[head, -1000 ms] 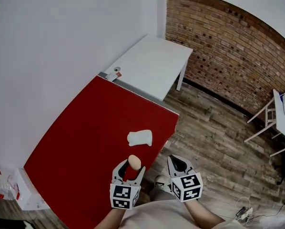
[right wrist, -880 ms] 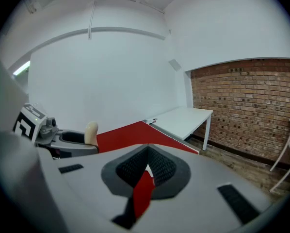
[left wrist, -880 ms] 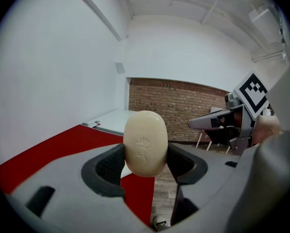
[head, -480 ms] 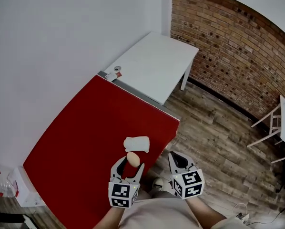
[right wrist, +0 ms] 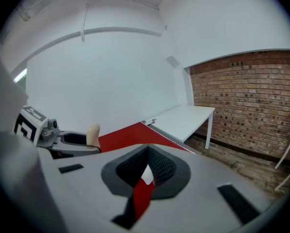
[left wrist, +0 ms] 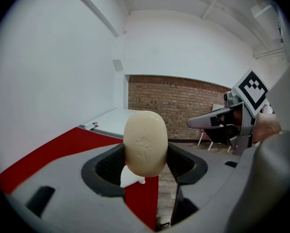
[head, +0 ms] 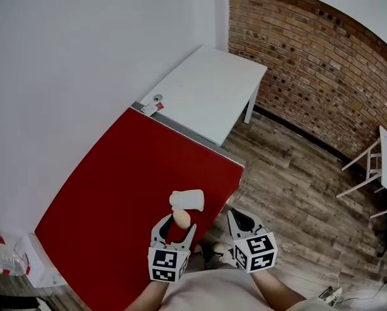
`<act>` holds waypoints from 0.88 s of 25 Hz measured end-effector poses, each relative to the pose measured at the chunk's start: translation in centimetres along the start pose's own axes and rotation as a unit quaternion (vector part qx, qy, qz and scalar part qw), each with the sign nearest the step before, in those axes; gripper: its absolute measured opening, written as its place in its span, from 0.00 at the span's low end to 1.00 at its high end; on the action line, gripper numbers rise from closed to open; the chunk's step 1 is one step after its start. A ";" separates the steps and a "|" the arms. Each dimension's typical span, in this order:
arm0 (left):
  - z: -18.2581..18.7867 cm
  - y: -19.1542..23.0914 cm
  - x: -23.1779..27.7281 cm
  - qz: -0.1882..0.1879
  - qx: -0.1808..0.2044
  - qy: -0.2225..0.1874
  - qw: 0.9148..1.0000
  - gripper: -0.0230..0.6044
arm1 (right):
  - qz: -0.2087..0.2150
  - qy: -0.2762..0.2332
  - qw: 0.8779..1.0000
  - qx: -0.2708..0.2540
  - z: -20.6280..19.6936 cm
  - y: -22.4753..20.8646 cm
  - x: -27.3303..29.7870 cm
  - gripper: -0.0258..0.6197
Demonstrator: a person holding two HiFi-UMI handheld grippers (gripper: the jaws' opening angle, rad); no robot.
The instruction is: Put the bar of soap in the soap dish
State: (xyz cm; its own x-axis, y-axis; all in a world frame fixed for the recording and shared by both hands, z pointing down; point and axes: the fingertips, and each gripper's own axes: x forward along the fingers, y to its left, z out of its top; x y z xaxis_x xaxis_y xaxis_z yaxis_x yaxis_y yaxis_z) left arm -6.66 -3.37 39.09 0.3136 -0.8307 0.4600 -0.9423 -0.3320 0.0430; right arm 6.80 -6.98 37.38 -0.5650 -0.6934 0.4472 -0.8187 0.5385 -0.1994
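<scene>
Soap bar, smooth cream oval with an embossed stamp, clamped upright between the ribbed black pads of the left gripper, over the red table. Head view alone shows the white soap dish whole, just beyond the soap; right gripper has its jaws closed on nothing

The left gripper is held low in front of the body, pointing forward, its jaws closed on a bar of soap that stands upright between the pads. The right gripper sits just beside it at the same height, jaws drawn together with nothing between them. Both forearms reach forward from the bottom edge of the head view.
</scene>
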 end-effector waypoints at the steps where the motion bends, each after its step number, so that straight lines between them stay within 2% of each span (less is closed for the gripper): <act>1: 0.2 0.1 0.1 -0.003 0.004 0.000 1.000 0.48 | -0.003 0.000 1.000 0.003 0.0 -0.1 0.0 0.05; 14: 0.3 2.3 1.1 -0.008 -0.015 -0.001 1.000 0.48 | -0.002 0.017 1.000 0.007 -0.1 0.6 2.8 0.05; 22: -1.7 3.7 4.7 -0.012 -0.017 0.015 1.000 0.48 | -0.003 0.035 0.999 0.004 -1.3 -0.8 6.5 0.05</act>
State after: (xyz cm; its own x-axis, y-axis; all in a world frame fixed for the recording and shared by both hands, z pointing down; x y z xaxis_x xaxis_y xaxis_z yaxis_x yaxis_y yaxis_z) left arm -8.85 -7.75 42.88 0.3334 -0.8082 0.4854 -0.9381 -0.3359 0.0850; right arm 3.97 -11.30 41.54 -0.5522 -0.6607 0.5084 -0.8227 0.5307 -0.2038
